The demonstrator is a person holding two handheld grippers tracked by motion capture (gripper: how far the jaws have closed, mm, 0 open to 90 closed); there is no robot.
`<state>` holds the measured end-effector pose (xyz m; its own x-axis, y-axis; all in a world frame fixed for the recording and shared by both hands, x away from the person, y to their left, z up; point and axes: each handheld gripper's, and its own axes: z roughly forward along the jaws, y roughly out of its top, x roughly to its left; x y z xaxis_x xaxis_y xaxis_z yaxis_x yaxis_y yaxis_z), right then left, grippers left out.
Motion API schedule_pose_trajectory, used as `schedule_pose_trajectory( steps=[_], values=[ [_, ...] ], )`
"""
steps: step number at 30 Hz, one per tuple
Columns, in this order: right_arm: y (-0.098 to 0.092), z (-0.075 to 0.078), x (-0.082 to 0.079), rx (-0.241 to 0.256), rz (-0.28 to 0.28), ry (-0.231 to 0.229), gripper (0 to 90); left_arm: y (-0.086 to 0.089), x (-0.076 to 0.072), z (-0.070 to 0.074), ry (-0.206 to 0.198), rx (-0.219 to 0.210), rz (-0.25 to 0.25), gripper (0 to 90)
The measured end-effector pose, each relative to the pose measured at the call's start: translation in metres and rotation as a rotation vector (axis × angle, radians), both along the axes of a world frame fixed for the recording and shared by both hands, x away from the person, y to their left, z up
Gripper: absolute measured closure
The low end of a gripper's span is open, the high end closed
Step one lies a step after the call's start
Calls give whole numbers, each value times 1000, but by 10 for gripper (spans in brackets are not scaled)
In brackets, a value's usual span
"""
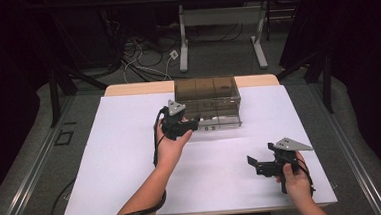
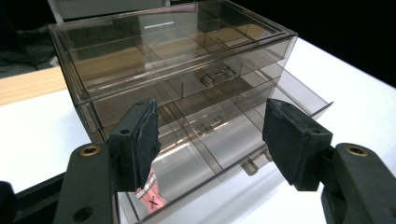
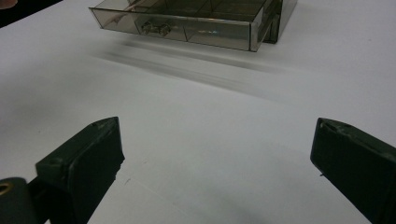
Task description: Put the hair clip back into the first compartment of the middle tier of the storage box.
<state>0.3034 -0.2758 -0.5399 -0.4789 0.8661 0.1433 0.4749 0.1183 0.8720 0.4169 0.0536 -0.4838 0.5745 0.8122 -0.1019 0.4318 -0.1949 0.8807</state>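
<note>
From the high view, the left gripper (image 1: 193, 123) hovered at the front left of the smoky drawer box (image 1: 207, 89) at the far middle of the white table (image 1: 121, 157), while the right gripper (image 1: 254, 164) sat well apart, spread wide. In the left gripper view, the jaws stood wide over the pulled-out bottom drawer (image 2: 219, 140), where a small pink item (image 2: 150, 198) was half hidden by a jaw. In the right gripper view, the box was cut off at the top edge, leaving the drawer front and its knob (image 3: 156, 28) visible.

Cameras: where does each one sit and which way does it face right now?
High view: above the person's side, looking forward and down on the table; forearms, both hands show.
Left gripper view: on the left gripper, facing the drawer box; open jaws show.
Right gripper view: on the right gripper, low over the table; open jaws show.
All share the drawer box.
</note>
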Motion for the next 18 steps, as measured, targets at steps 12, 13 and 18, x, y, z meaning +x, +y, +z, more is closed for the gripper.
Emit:
schedule_pose_trajectory(
  steps=[12,13,18],
  values=[
    [1,1,1,8,0,-4,23,1,-4,3,-3,-15,-6,295],
    [0,1,1,7,0,-5,23,0,-4,3,-2,-15,-6,296],
    [1,1,1,9,-1,-3,23,-1,-5,2,11,-10,-32,298]
  ],
)
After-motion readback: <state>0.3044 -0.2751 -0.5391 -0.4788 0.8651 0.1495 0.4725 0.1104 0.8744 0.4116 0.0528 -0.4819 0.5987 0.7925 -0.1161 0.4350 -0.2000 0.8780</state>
